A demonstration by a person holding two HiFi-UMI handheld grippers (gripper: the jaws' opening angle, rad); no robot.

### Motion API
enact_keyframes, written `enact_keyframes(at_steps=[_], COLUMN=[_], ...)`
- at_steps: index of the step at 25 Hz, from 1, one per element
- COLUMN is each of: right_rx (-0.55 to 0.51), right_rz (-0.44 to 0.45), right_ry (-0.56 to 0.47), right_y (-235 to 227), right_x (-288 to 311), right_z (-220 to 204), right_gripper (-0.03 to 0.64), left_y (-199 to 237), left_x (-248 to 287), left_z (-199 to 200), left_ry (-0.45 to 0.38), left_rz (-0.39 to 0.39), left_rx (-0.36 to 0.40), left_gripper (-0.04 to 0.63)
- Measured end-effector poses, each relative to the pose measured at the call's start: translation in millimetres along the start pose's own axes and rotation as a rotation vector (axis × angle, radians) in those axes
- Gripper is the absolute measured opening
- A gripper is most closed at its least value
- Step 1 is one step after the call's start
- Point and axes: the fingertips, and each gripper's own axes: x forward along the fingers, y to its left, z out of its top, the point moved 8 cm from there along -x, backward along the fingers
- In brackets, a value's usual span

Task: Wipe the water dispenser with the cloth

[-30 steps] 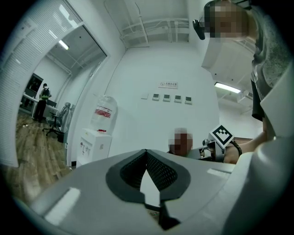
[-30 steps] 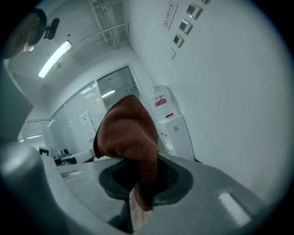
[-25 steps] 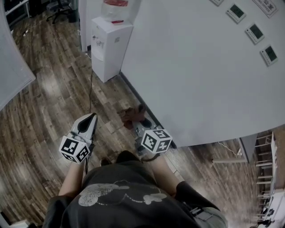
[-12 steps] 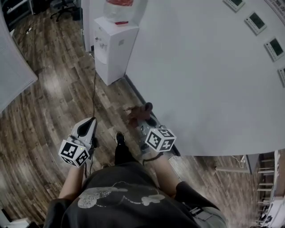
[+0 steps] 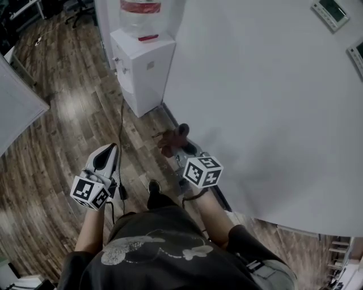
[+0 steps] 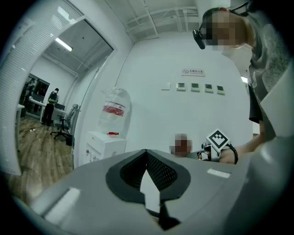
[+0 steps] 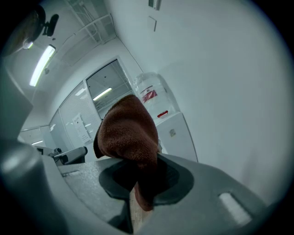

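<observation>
The white water dispenser (image 5: 143,71) stands against the wall ahead, a clear bottle with a red label (image 5: 139,12) on top; it also shows in the left gripper view (image 6: 104,146) and the right gripper view (image 7: 171,131). My right gripper (image 5: 173,144) is shut on a brown cloth (image 5: 168,141), which bunches up above the jaws (image 7: 130,137). My left gripper (image 5: 108,156) is shut and holds nothing (image 6: 147,158). Both grippers hang over the wood floor, well short of the dispenser.
A black cable (image 5: 121,122) runs along the wood floor from the dispenser toward my feet. A grey wall (image 5: 255,96) with small panels is at my right. A white board (image 5: 17,105) stands at the left. Office chairs (image 6: 64,124) and a person stand far off.
I have walked closer to the dispenser; it sits larger and nearer the middle of the head view. Both grippers keep their pose, the cloth still in the right one.
</observation>
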Motion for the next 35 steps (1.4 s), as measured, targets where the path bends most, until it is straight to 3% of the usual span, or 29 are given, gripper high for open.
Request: enact_keyframes(at_steps=[4,13,22,30,35], right_rx=[0.003,0.032,0.009,-0.069,-0.096], right_rz=[0.027,0.055,0.001,-0.012,-0.035], right_ry=[0.028,0.068,0.074,0.074,0.089], right_y=[-20.0,-43.1,-62.1,-60.4,-56.8], right_x=[25.5,62.2,100.1,170.1,232.2], right_z=[13.8,23.4,40.7,61.5,78.0], right_gripper=[0.055,0.055,0.055,0.055,0.055], left_y=[14.4,32.8,70.8,115.2,164.6], left_x=[28.2,63.9,113.3,160.3,184.7], left_z=[1.0,0.3,-10.8,-2.8,-3.1], left_ry=[0.010,0.036,0.029,0.020,0.038], left_rz=[0.058,0.098,0.053,-0.002,-0.022], left_rx=[-0.012,-0.021,-0.062,-0.056,-0.042], left_gripper=[0.006,0.006,0.006,0.006,0.006])
